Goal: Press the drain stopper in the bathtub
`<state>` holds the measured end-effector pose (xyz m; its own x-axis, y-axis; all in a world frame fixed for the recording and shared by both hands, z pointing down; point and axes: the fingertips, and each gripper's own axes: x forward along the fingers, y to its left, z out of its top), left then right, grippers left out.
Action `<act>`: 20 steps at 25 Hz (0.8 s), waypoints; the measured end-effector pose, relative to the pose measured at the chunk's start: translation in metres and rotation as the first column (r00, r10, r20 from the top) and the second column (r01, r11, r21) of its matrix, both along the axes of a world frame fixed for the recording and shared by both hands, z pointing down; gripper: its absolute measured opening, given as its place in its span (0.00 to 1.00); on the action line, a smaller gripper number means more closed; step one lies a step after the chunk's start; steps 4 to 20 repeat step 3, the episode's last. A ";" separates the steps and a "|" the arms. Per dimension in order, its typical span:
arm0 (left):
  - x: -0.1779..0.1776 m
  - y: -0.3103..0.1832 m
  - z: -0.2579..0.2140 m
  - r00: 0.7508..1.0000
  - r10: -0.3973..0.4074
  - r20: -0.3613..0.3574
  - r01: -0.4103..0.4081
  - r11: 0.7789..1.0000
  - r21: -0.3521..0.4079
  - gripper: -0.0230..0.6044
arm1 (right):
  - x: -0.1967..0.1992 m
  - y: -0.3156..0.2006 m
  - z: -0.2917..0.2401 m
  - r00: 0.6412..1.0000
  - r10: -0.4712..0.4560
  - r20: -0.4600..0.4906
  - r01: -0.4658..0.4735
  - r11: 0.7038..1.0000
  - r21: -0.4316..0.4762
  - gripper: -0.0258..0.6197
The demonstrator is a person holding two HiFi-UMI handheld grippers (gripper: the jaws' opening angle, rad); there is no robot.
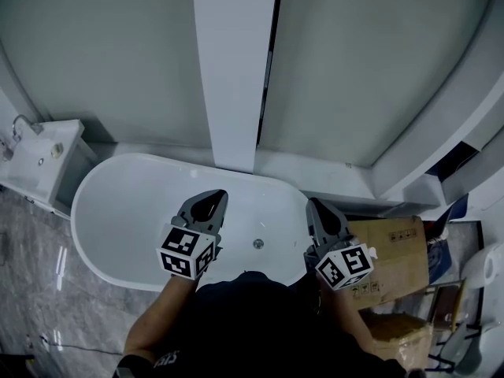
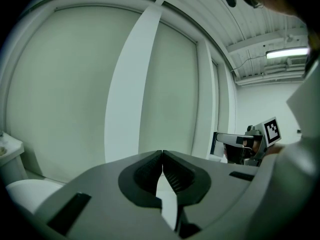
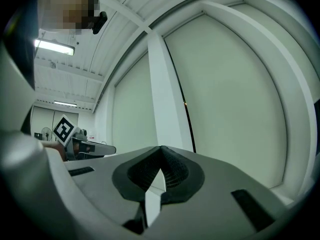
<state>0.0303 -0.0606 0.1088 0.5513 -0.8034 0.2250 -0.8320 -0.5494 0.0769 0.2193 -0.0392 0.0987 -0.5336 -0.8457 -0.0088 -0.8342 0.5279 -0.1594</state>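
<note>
A white oval bathtub [image 1: 118, 203] lies below me in the head view, with a small round metal drain stopper [image 1: 258, 243] on its floor near the front rim. My left gripper [image 1: 217, 194] hangs over the tub left of the stopper, jaws shut and empty. My right gripper [image 1: 314, 204] is held over the tub's right end, also shut on nothing. Both point up and away toward the pale wall: in the left gripper view the tips [image 2: 162, 153] meet before a wall panel, and in the right gripper view the tips [image 3: 161, 148] meet likewise. Neither gripper view shows the stopper.
A white pillar [image 1: 234, 69] rises behind the tub. A washbasin with a tap [image 1: 41, 154] stands at the left. Cardboard boxes [image 1: 391, 258] and clutter sit right of the tub. A grey marble floor [image 1: 39, 290] lies in front.
</note>
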 end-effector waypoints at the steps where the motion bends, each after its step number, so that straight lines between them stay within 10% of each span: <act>1: 0.001 -0.002 -0.001 1.000 0.001 0.002 -0.001 1.000 0.002 0.07 | 0.001 -0.001 0.001 1.000 -0.001 0.001 0.001 1.000 0.001 0.06; 20: 0.003 -0.005 -0.003 1.000 0.002 0.007 -0.002 1.000 0.006 0.07 | 0.002 -0.003 0.002 1.000 -0.004 0.004 0.004 1.000 0.002 0.06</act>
